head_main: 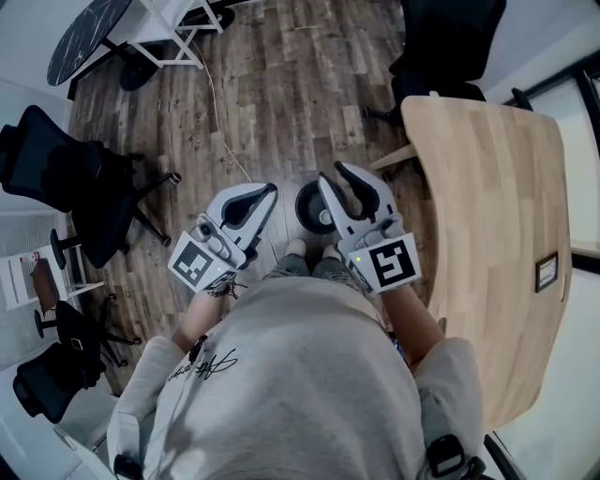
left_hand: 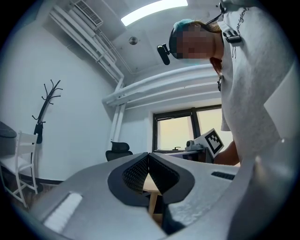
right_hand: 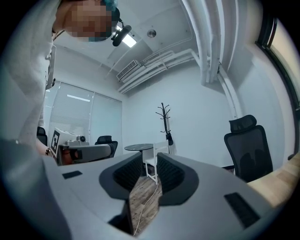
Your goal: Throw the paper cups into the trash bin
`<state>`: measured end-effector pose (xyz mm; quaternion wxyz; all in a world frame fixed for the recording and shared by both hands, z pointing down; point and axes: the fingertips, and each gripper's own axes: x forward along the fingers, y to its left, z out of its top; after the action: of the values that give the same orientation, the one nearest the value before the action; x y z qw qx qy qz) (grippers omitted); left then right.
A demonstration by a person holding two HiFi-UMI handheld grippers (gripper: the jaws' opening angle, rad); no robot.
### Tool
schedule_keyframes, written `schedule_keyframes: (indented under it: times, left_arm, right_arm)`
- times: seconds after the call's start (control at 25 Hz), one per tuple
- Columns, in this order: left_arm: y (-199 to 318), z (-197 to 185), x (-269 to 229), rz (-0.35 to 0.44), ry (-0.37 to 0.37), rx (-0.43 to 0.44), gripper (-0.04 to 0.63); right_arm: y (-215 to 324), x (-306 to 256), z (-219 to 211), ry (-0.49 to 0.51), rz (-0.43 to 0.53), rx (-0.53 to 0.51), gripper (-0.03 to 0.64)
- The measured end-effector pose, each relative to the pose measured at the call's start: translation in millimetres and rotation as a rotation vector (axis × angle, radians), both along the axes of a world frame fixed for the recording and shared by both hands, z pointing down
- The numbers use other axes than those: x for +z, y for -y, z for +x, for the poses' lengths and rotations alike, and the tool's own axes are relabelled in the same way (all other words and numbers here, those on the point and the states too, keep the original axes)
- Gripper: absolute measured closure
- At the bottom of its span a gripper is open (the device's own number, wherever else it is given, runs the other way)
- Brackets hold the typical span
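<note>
A pale wooden table (head_main: 497, 187) and black office chairs (head_main: 56, 173) stand on wood-plank floor (head_main: 281, 84).

Bright ceiling strip light (left_hand: 154, 10), strong fisheye warping at edges

Bin (head_main: 309, 208) on floor (head_main: 272, 84) ahead of feet (head_main: 296, 247); table (head_main: 497, 187) right; chairs (head_main: 66, 178) left; round table (head_main: 84, 37) beyond chairs.

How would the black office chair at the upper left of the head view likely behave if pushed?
The office chair seems to stand on a star base with casters, so it would probably roll easily over the wooden floor. Its seat may also swivel.
</note>
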<state>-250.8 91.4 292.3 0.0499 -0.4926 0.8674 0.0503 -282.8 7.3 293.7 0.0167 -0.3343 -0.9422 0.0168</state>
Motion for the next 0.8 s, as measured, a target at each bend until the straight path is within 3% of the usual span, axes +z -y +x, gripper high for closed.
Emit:
schedule_keyframes:
  times: [0.24,0.8]
  left_arm:
    - [4.0,2.4,-9.3,0.001,0.023,0.002,0.591]
    - [11.1,6.5,-10.0,-0.005,0.03,0.015,0.591]
  right_arm:
    - [2.8,-3.5,4.9,-0.007,-0.002,0.005,0.583]
    - [4.5,-8.5,8.6,0.007,-0.028,0.008,0.607]
